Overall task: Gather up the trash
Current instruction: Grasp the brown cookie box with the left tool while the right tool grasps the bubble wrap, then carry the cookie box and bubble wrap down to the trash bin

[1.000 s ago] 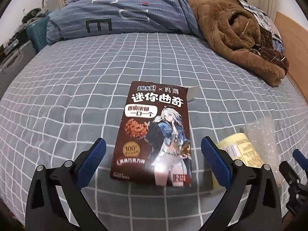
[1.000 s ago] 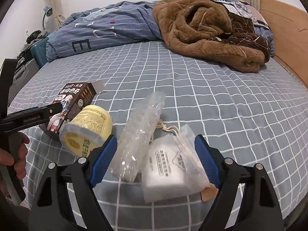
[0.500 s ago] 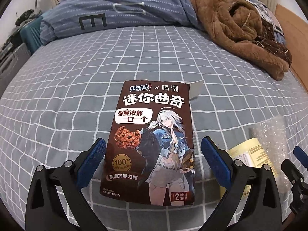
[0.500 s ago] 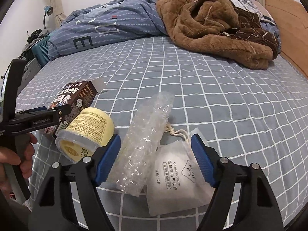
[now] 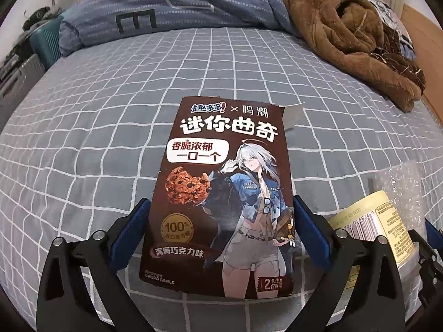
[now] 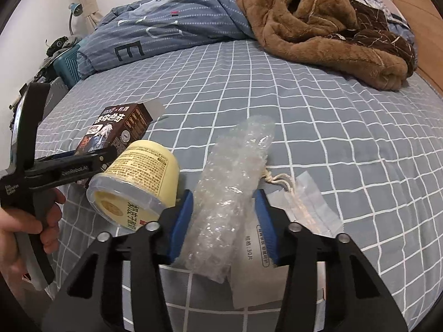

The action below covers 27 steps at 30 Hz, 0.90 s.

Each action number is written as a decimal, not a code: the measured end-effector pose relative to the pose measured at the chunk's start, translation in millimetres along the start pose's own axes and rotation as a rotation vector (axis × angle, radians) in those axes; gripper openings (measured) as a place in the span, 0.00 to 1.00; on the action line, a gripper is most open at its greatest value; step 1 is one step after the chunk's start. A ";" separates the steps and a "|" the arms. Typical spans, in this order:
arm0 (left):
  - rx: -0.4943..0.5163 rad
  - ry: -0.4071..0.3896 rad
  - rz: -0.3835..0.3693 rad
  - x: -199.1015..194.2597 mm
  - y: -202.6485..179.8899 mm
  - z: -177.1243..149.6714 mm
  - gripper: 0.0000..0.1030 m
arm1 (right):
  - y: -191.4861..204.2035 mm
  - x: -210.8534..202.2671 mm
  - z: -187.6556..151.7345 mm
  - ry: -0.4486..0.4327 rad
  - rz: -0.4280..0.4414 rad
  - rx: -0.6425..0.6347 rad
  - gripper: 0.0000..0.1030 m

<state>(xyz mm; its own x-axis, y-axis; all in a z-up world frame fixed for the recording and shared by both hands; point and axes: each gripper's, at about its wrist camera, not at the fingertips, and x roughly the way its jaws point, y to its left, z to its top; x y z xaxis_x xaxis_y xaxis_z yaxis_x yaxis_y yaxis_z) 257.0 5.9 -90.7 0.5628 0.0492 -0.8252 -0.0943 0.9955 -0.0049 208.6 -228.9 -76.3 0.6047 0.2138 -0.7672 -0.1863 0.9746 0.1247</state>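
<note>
L gripper (image 5: 218,229): jaws wide, just been closing a bit, straddling the brown cookie box (image 5: 227,193). Box lies flat on the grid-check bed sheet (image 5: 110,110), near the front edge of the bed, torn flap at its far end. Blue pads sit right by the box's long sides; can't tell if they touch it.

R gripper (image 6: 224,221): jaws about half open, just been closing, around the bubble wrap roll (image 6: 235,182). Pads look to be against the wrap on both sides.

Yellow tub (image 6: 138,182) on its side, between box and wrap. White drawstring pouch (image 6: 260,265) lies partly under the wrap, R side. Brown fleece blanket (image 6: 326,27) and blue duvet (image 6: 166,27) along the far edge of the bed. Person's hand (image 6: 25,227) holds L gripper handle.
</note>
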 end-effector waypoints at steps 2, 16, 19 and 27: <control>-0.004 -0.003 0.000 -0.3 0.2 -1.1 0.88 | 0.0 -1.3 0.1 -0.008 0.008 0.007 0.32; -0.042 -0.083 0.003 -29.3 -0.2 -7.9 0.87 | 0.7 -23.8 8.9 -0.074 0.032 0.003 0.17; -0.045 -0.108 -0.004 -41.8 -1.0 -10.5 0.87 | 0.2 -29.5 9.7 -0.083 0.034 0.004 0.17; -0.053 -0.132 -0.010 -62.0 1.0 -17.1 0.87 | 3.3 -40.4 4.3 -0.102 0.012 -0.012 0.17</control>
<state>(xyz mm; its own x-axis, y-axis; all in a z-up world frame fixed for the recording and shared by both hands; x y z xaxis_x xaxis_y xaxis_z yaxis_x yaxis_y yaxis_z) 207.9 2.5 -49.2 0.6665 0.0527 -0.7436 -0.1290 0.9906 -0.0455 186.8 -234.1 -42.2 0.6779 0.2314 -0.6978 -0.2028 0.9712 0.1250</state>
